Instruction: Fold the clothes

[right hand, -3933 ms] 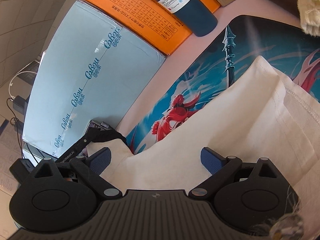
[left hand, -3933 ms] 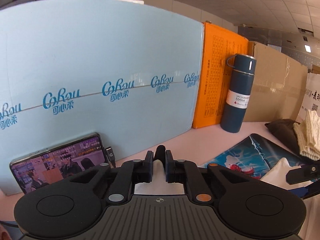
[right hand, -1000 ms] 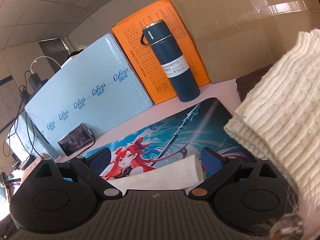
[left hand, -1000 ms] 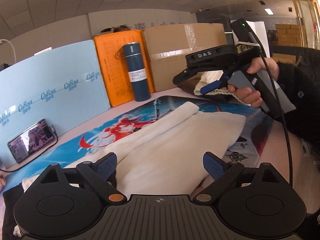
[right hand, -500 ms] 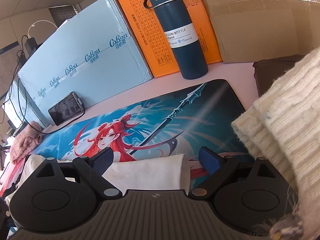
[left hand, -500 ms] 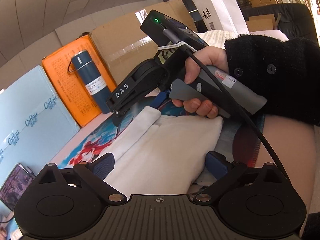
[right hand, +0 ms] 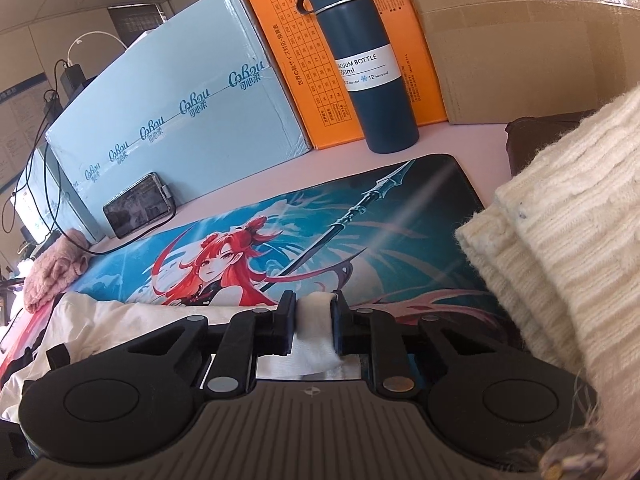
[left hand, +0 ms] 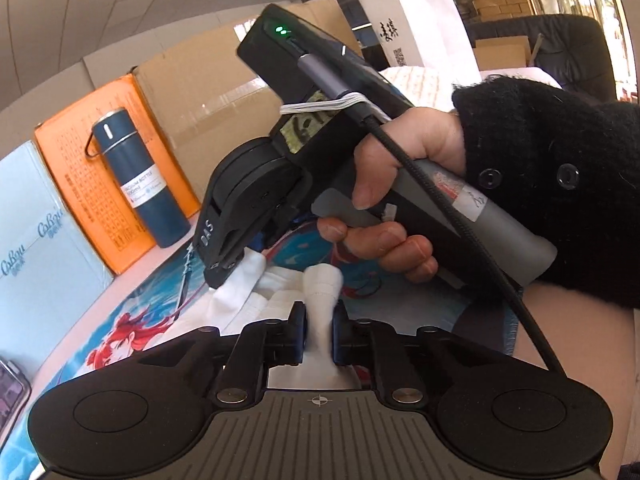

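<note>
The white garment point(right hand: 120, 320) lies on the printed mat point(right hand: 400, 232) on the bench point(right hand: 320, 168); the left claw point(left hand: 319, 334) and right claw point(right hand: 314, 326) are each clamped on a fold of it. A cream knit point(right hand: 560, 240) lies alongside.

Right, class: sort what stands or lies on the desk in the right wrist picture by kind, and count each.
Boxes: 3, pale blue carton, orange carton, brown cardboard box
Bottles: 1, dark blue vacuum bottle
Phones: 1, black smartphone
Garments: 3, white cotton garment, cream knitted sweater, pink knitted item
Mats: 1, printed desk mat
Total: 9
</note>
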The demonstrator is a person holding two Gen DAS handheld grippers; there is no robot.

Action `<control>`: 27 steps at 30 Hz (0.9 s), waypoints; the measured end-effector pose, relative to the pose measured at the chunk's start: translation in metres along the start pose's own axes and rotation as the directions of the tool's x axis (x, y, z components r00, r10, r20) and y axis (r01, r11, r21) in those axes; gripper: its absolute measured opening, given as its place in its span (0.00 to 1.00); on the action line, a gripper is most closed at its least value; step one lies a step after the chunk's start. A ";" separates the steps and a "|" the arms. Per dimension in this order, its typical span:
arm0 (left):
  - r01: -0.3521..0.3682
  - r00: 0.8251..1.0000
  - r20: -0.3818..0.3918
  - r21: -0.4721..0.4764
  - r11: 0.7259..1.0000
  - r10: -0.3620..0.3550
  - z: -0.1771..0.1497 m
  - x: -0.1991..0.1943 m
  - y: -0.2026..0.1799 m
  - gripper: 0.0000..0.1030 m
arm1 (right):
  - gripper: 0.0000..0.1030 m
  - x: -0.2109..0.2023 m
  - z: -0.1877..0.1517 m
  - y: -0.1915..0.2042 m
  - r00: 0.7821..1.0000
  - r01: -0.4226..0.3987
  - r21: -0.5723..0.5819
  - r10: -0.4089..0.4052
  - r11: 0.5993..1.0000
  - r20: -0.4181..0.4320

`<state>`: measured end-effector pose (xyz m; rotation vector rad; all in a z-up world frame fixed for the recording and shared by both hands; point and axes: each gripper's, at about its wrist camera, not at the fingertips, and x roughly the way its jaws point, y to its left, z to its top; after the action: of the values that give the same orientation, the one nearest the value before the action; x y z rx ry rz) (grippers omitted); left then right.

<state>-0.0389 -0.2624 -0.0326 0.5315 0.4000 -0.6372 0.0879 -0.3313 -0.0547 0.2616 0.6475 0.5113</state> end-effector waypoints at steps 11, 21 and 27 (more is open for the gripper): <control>-0.156 0.950 0.235 -0.216 0.964 0.206 -0.025 -0.086 0.049 0.07 | 0.12 -0.035 0.036 0.071 0.990 -0.005 -0.049 0.012 0.999 0.140; -0.289 0.845 0.306 -0.427 0.857 0.438 -0.077 -0.170 0.100 0.06 | 0.10 -0.013 0.065 0.208 0.974 -0.118 -0.203 0.153 0.972 0.166; -0.373 0.787 0.235 -0.556 0.743 0.571 -0.122 -0.214 0.127 0.06 | 0.08 0.035 0.058 0.296 0.966 -0.225 -0.292 0.251 0.930 0.056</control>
<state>-0.1373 -0.0088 0.0218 0.0000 0.0154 -0.1035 0.0390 -0.0663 0.0864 0.0914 0.4466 0.8134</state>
